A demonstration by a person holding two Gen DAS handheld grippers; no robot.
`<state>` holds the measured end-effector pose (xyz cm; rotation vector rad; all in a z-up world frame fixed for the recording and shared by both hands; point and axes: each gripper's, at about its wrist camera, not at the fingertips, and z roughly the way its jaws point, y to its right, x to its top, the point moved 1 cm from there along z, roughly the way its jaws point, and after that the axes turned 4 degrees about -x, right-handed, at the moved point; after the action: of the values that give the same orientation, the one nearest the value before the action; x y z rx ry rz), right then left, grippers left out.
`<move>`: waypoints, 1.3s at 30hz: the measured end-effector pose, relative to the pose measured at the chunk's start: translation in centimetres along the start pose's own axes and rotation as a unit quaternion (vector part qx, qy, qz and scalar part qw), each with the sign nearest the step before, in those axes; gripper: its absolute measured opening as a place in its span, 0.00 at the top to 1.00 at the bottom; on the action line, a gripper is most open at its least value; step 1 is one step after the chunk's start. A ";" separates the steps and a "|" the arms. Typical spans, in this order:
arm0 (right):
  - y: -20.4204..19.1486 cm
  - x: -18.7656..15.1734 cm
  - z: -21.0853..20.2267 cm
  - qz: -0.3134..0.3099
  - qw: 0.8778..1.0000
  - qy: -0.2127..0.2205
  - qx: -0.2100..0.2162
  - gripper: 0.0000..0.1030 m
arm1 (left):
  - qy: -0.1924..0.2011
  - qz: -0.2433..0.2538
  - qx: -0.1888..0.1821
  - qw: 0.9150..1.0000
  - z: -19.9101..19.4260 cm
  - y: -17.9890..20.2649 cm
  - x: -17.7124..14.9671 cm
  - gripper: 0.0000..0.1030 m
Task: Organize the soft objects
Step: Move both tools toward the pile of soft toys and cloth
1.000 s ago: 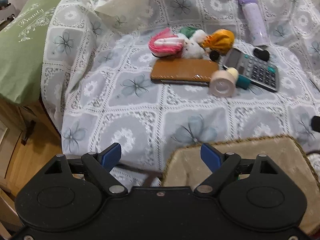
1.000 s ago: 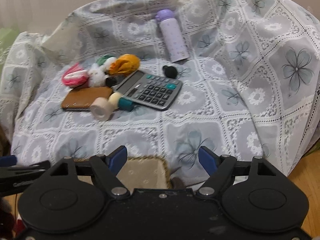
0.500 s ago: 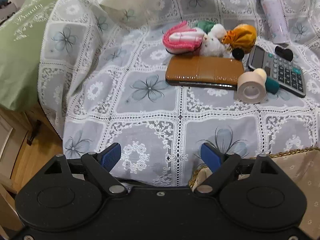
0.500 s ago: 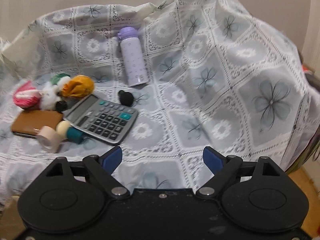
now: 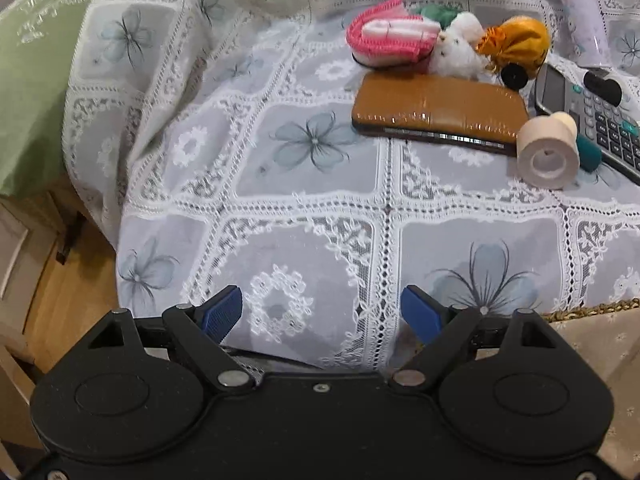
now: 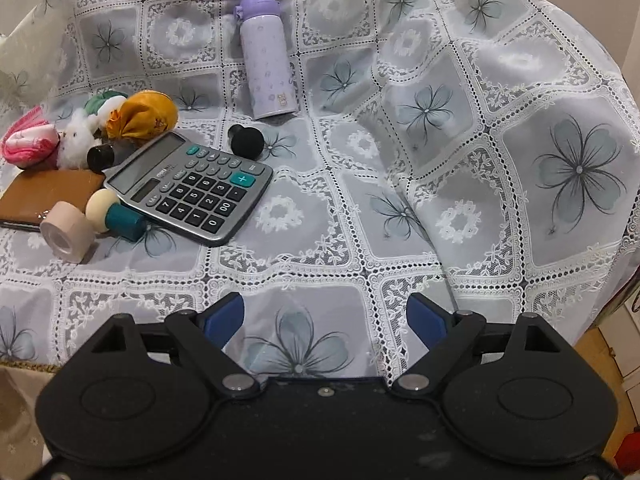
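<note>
Nearest in each wrist view are the tools themselves: the left gripper [image 5: 322,312] and the right gripper [image 6: 325,316] both stand wide apart with nothing between their blue pads, and the right one's jaws have just been opening, with only bare cloth [image 6: 460,152] showing in the gap. Empty and spread like this, both look readied for a first pick rather than carrying anything. Just beside the left gripper, at the lower right edge of its view, sits a beige basket [image 5: 592,314] with a braided rim; what shows of its inside looks bare, though most of it is out of frame, and it is probably where the soft things are meant to go. Farther out on the cloth lie the hard things: a tape roll [image 5: 547,156] touching a teal-handled knob [image 6: 116,214], a brown wallet [image 5: 438,110], a calculator [image 6: 192,184] and a black stopper [image 6: 246,140]. Behind the wallet, bunched and touching one another, are the task's soft pieces: a pink bundle [image 5: 390,38], a white plush [image 5: 458,50], a green one [image 5: 434,10] and an orange pouch [image 5: 518,42]. They lie well apart from both grippers and untouched. Farthest back, a lilac bottle [image 6: 266,66] leans on the raised cloth, its lid on, its contents hidden.
</note>
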<state>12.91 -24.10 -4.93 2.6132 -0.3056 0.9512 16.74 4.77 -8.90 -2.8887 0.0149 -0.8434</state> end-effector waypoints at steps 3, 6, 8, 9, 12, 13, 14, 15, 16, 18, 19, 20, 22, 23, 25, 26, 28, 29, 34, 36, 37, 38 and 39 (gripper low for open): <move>0.3 0.1 0.2 0.014 1.000 -0.009 0.005 0.15 | 0.011 -0.003 0.005 1.000 -0.8 0.1 -0.3 0.19; 0.6 0.2 -0.7 0.026 1.000 0.006 -0.001 0.15 | 0.033 0.003 0.007 0.999 -2.7 0.3 -0.5 0.19; 0.9 0.3 -1.4 0.033 0.999 0.014 -0.002 0.15 | 0.050 0.005 0.007 0.999 -4.1 0.4 -0.6 0.19; 1.1 0.4 -1.7 0.037 0.999 0.018 -0.005 0.15 | 0.060 0.009 0.010 0.998 -4.8 0.5 -0.6 0.18; 1.2 0.5 -1.9 0.041 0.999 0.023 -0.008 0.15 | 0.084 0.014 0.020 0.996 -5.5 0.7 -0.3 0.18; 1.2 0.5 -1.8 0.041 0.999 0.021 -0.007 0.15 | 0.086 0.016 0.024 0.996 -5.3 0.7 -0.2 0.18; 1.1 0.4 -1.7 0.040 0.999 0.018 -0.006 0.15 | 0.085 0.017 0.028 0.996 -4.9 0.7 0.0 0.18; 1.0 0.3 -1.5 0.040 0.999 0.015 -0.004 0.15 | 0.084 0.015 0.028 0.996 -4.5 0.6 0.1 0.18; 1.0 0.2 -1.4 0.042 0.999 0.015 -0.003 0.15 | 0.080 0.014 0.029 0.996 -3.9 0.5 0.0 0.18; 0.8 -0.2 -1.1 0.042 0.999 0.015 -0.005 0.15 | 0.064 0.014 0.029 0.997 -3.0 0.4 -0.3 0.18; 0.7 -0.3 -1.0 0.041 0.999 0.013 -0.006 0.15 | 0.054 0.011 0.027 0.998 -2.7 0.3 -0.5 0.18; 0.7 -0.4 -0.8 0.040 0.999 0.010 -0.007 0.15 | 0.047 0.007 0.023 0.999 -2.5 0.2 -0.8 0.18; 0.7 -0.7 -0.5 0.040 0.999 0.001 -0.007 0.15 | 0.041 0.009 0.023 0.999 -2.3 0.3 -1.3 0.18; 0.7 -0.7 -0.2 0.039 0.999 -0.004 -0.006 0.15 | 0.041 0.010 0.026 0.999 -2.3 0.4 -1.4 0.18; 0.8 -0.8 0.1 0.041 0.999 -0.013 -0.001 0.15 | 0.041 0.012 0.026 0.999 -2.2 0.5 -1.4 0.18; 0.8 -0.7 0.3 0.040 0.999 -0.015 0.001 0.15 | 0.040 0.011 0.026 0.999 -2.1 0.4 -1.3 0.18; 0.9 -0.6 0.5 0.038 0.999 -0.018 0.005 0.15 | 0.039 0.007 0.023 0.999 -2.0 0.3 -1.1 0.18; 0.9 -0.5 0.6 0.040 0.999 -0.020 0.006 0.15 | 0.039 0.004 0.021 0.999 -2.0 0.2 -1.1 0.18; 1.5 0.4 0.6 0.052 0.999 -0.015 0.002 0.15 | 0.039 0.010 0.022 0.999 -1.9 0.0 -0.9 0.18; 1.6 0.8 0.5 0.053 0.999 -0.008 0.001 0.15 | 0.045 0.013 0.030 0.998 -2.0 -0.1 -0.8 0.18; 1.6 1.1 0.4 0.054 0.999 -0.003 0.000 0.15 | 0.049 0.014 0.036 0.998 -2.2 -0.1 -0.7 0.18; 1.7 1.3 0.2 0.055 0.999 0.001 0.000 0.15 | 0.054 0.014 0.043 0.998 -2.4 -0.1 -0.5 0.18; 1.8 1.6 0.1 0.055 0.998 0.006 0.001 0.15 | 0.062 0.013 0.051 0.997 -2.7 -0.2 -0.2 0.18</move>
<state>13.62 -25.92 -3.51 2.6145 -0.4512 1.0020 15.11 4.70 -6.78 -2.7314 0.0211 -0.9887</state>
